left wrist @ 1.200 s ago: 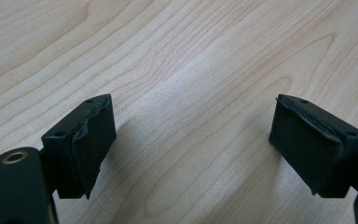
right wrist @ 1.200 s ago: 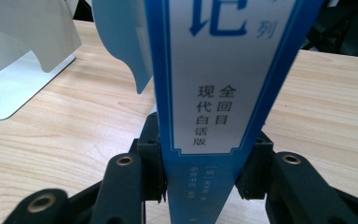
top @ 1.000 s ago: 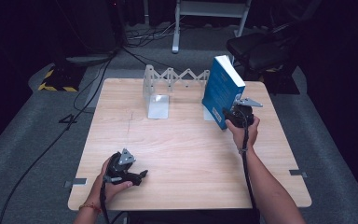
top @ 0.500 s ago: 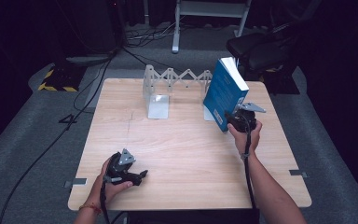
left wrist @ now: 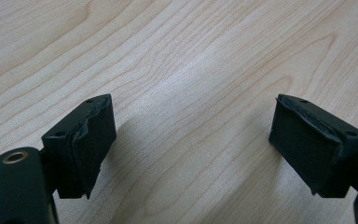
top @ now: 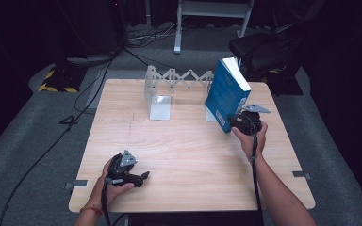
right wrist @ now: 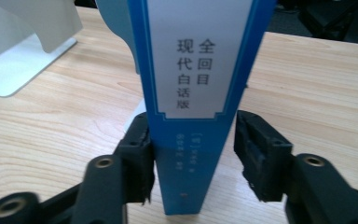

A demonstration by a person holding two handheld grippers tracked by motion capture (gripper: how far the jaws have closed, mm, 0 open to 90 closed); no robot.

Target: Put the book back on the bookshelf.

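A blue book [top: 226, 92] with a white spine label [right wrist: 196, 56] leans over the right side of the wooden table [top: 188, 150]. Its top tips away from the person and its lower corner is close to the tabletop. My right gripper [top: 233, 123] is shut on the lower end of its spine, one black pad [right wrist: 140, 154] pressed on each cover. My left gripper [top: 141, 176] rests near the front left of the table. It is open, and between its pads [left wrist: 88, 140] there is only bare wood.
A white accordion book rack [top: 181, 77] stands along the table's far edge, with a white L-shaped bookend [top: 159, 106] in front of it. Another white bookend [right wrist: 23, 51] sits just left of the book. A black chair [top: 268, 49] and cables lie beyond the table.
My right gripper has drawn slightly toward the person with the book, which has tipped a little further. The left gripper has stayed still.
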